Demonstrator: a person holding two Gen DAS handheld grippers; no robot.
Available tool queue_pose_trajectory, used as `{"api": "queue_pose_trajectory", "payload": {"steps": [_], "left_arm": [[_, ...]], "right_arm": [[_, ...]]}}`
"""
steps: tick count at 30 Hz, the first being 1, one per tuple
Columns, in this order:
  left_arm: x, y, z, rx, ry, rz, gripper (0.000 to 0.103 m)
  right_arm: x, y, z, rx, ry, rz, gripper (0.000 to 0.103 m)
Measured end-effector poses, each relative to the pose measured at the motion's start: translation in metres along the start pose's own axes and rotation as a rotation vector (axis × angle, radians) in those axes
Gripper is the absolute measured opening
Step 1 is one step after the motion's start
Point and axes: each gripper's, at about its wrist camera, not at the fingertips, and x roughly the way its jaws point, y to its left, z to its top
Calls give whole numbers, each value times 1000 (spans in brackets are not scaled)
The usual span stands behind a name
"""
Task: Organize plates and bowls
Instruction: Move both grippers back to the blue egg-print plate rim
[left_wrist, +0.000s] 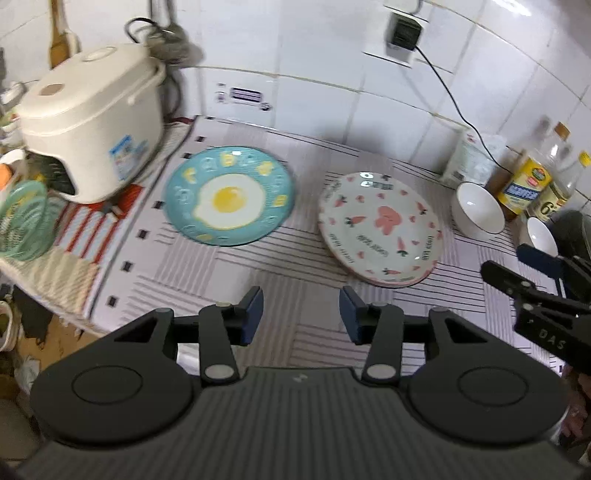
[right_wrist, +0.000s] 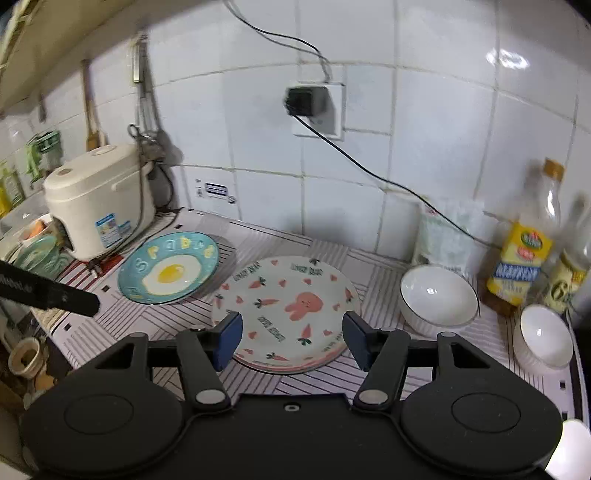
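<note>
A blue plate with a fried-egg picture (left_wrist: 229, 195) (right_wrist: 168, 267) lies flat on the striped mat (left_wrist: 258, 266). To its right sits a white plate with pink carrots and a rabbit (left_wrist: 380, 229) (right_wrist: 284, 295), resting on another pink-rimmed plate. Further right stand a white bowl (left_wrist: 478, 210) (right_wrist: 437, 299) and a smaller white bowl (left_wrist: 541, 236) (right_wrist: 545, 336). My left gripper (left_wrist: 301, 314) hangs open above the mat's near part, holding nothing. My right gripper (right_wrist: 293, 338) is open above the near rim of the carrot plate, apart from it.
A cream rice cooker (left_wrist: 92, 122) (right_wrist: 98, 199) stands at the back left, with green dishes (left_wrist: 22, 218) beside it at the counter's left edge. Oil bottles (left_wrist: 524, 181) (right_wrist: 521, 258) and a white bag (right_wrist: 443, 232) line the tiled wall at right. A black cable runs down from the socket.
</note>
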Motion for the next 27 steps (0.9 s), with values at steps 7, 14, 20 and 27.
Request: {"api": "queue_pose_trajectory", "payload": {"steps": [7,14,20,27], "left_arm": [[-16,27,-3,-4,-36,38,58],[-11,48,14,34,-90,67,83],[25,72,42,69,-43,54,86],[74,108,67,167,-43,14,88]], "right_arm": [[-8,13,2,-21,-33,106,82],[10,30,9,-35,15,145,82],[32,50,6,51,-56,150,85],[76,85,10,61,-25,221,85]]}}
